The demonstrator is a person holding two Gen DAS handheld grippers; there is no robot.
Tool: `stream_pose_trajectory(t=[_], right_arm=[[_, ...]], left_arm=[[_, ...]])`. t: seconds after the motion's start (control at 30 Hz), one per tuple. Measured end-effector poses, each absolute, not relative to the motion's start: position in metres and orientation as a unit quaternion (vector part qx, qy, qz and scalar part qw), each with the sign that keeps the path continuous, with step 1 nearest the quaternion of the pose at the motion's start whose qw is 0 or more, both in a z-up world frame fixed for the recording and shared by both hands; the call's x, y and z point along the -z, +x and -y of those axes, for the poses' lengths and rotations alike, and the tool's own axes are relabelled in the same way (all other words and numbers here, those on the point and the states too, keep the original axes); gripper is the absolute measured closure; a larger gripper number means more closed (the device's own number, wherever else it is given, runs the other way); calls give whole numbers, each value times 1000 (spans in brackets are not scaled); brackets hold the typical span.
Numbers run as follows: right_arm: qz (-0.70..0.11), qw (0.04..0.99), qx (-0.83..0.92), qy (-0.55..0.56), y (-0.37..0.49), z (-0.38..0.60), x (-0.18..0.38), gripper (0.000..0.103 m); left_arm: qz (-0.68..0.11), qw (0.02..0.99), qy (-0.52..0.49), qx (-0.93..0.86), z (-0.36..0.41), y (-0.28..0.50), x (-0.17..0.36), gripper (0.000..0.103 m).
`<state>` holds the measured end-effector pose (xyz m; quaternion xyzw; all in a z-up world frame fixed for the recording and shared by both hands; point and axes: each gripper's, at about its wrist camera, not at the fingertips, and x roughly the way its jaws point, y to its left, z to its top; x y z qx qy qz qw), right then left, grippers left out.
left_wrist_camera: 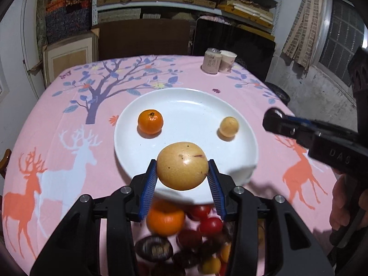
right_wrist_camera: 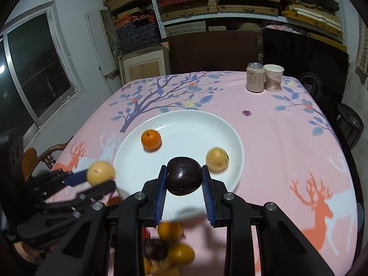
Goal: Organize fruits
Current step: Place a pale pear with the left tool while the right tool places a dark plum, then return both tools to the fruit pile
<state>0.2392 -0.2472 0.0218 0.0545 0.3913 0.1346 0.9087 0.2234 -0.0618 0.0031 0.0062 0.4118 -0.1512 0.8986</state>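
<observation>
My left gripper (left_wrist_camera: 182, 168) is shut on a large yellow fruit (left_wrist_camera: 182, 165) and holds it above the near rim of the white plate (left_wrist_camera: 184, 99). On the plate lie an orange mandarin (left_wrist_camera: 150, 122) and a small yellow fruit (left_wrist_camera: 228, 126). My right gripper (right_wrist_camera: 184, 177) is shut on a dark purple fruit (right_wrist_camera: 183, 176) over the plate's near edge (right_wrist_camera: 184, 117). The left gripper with its yellow fruit (right_wrist_camera: 100, 173) shows at the left of the right wrist view. The right gripper (left_wrist_camera: 273, 120) shows side-on at the right of the left wrist view.
A blurred pile of oranges, red tomatoes and dark fruits (left_wrist_camera: 184, 237) lies on the pink tablecloth under the grippers. A drink can (right_wrist_camera: 254, 77) and a paper cup (right_wrist_camera: 273, 78) stand at the far right of the table. A wooden chair (right_wrist_camera: 43, 158) stands at the left.
</observation>
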Motion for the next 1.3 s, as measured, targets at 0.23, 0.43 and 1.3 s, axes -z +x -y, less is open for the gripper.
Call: stream_pose_trajectory(t=[0.23,0.43,1.3], right_arm=[[-457,879,-130,45,328,219,24,74],[-489,864,-121,28,361,204,55,74],[-395,909,-132,17,81,236,43,44]], left_arm=[[-458,880,12,128,68,289,38,60],[-478,869,12,128,68,312,55,60],[-379,913,20,151,18,74,34,10]])
